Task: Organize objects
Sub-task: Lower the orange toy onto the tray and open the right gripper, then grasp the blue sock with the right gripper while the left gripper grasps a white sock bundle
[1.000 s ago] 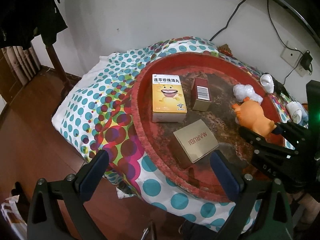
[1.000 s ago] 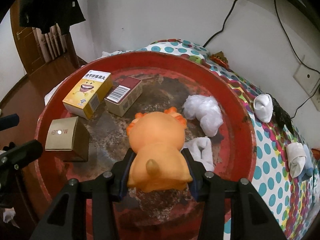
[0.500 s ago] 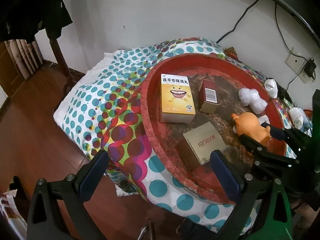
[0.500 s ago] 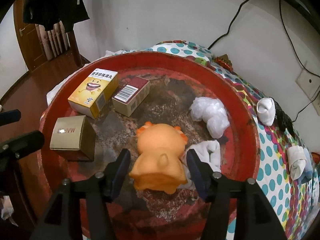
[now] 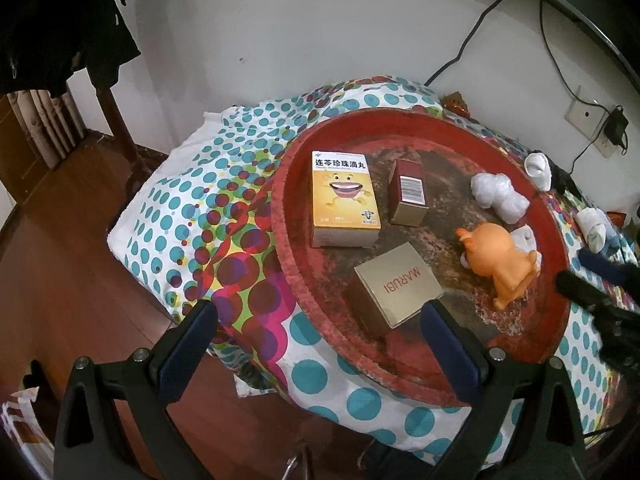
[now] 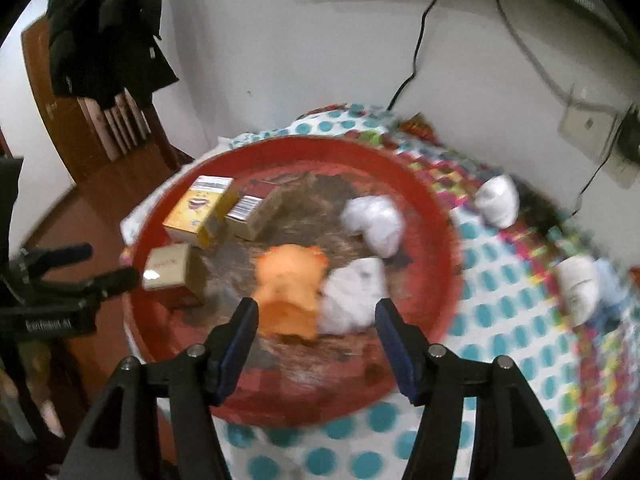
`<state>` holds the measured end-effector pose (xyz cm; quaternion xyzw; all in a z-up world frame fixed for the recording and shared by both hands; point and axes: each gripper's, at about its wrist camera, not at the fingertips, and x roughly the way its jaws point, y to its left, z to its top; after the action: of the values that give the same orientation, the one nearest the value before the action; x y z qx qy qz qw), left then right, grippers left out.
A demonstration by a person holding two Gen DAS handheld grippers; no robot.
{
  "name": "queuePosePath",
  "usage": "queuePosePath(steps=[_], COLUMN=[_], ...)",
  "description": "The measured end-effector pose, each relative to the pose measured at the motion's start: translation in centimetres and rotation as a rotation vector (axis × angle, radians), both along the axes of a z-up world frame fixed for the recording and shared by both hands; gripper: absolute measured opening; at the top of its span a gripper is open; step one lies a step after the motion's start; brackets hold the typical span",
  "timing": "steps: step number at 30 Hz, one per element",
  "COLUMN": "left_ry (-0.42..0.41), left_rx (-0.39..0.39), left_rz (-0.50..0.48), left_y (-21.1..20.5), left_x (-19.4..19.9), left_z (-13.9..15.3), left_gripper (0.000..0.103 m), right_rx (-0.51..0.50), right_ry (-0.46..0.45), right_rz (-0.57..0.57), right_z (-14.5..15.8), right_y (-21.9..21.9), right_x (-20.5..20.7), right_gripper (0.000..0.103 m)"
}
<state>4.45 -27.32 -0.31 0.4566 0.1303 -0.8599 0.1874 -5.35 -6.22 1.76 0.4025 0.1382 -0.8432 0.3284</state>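
Orange toy (image 6: 290,286) stands free on the red tray (image 6: 436,216); right tongs (image 6: 316,322) are opening, left tongs (image 5: 318,330) spread, both empty.

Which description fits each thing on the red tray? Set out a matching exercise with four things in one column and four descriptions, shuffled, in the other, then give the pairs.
Things
1. yellow box
2. MARUBI box
3. orange toy
4. dark red box

Descriptions
A. shows a barcode on top
B. gold, nearest the left gripper
C. printed with a laughing cartoon face
D. stands free beside a white sock, ahead of the opening right gripper

Pairs: 1-C, 2-B, 3-D, 4-A

All four rest inside the red tray.
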Motion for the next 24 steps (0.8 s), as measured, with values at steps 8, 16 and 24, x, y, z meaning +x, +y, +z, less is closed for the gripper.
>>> queuePosePath(steps=[8,16,24], left_ry=[-0.004,-0.029,-0.021], left_rx=[-0.017,-0.044,-0.077], left_rz=[-0.029,-0.078,-0.16], left_y=[0.9,2.9,6.5], left_x=[0.0,-0.7,-2.8], left_z=[0.3,0.1,2.2], left_gripper=[0.101,0.101,0.101], right_rx=[-0.008,0.043,0.077], right_ry=[0.034,0.056,0.035], right_rz=[-0.191,-0.481,-0.573], right_z=[1.2,0.4,-2.7], right_y=[8.8,20.4,24.6], right_x=[-3.7,-11.2,-16.9], right_gripper=[0.063,0.063,0.063])
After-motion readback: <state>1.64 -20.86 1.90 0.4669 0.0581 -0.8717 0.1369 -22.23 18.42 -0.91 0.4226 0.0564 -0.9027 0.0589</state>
